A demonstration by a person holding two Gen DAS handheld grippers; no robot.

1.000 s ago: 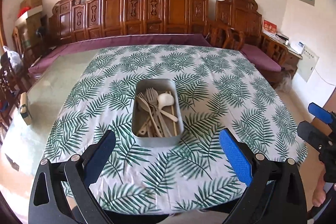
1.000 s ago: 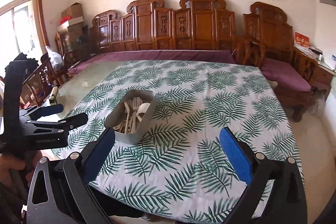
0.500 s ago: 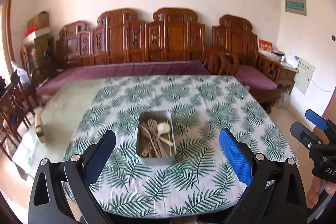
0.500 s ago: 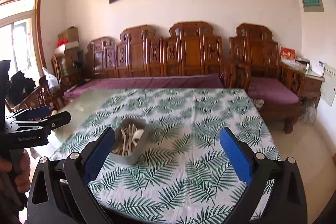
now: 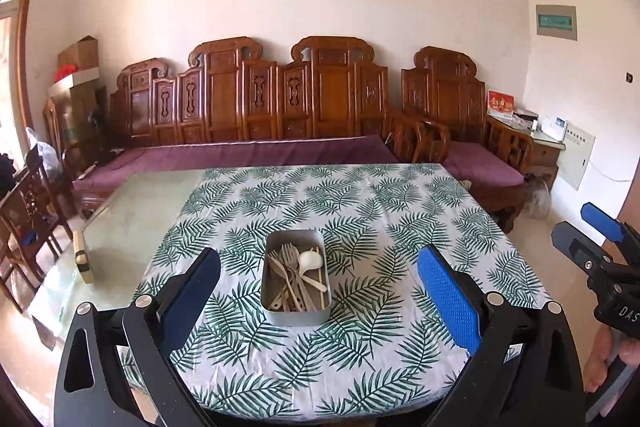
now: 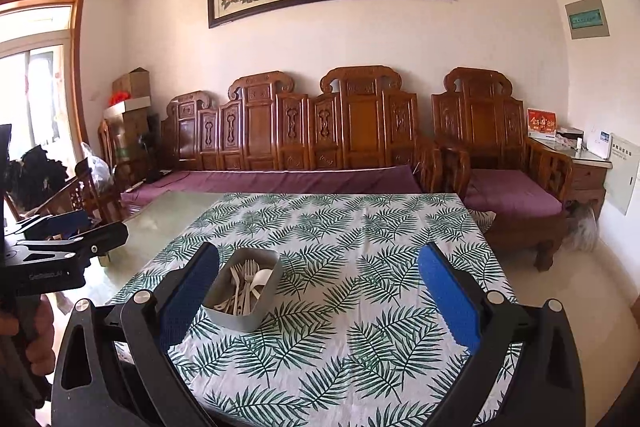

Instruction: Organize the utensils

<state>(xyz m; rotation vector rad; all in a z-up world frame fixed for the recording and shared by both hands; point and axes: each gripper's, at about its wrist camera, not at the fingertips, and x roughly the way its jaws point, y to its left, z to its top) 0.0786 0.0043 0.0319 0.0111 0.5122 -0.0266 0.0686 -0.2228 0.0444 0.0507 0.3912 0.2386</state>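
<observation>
both grippers hang back, tin waiting

risk first: the utensils (image 5: pixel 297 279) lie tangled in the metal tin (image 5: pixel 295 315), so a pinch on one fork could drag its neighbours out or skid the tin across the leaf-print cloth (image 5: pixel 360 211). the left gripper (image 5: pixel 320 301) gapes wide and empty, the tin at 12 o'clock between its pads, well short of contact. the right gripper (image 6: pixel 318 301), equally wide and empty, has the tin at 10 o'clock on the worktop.
</observation>
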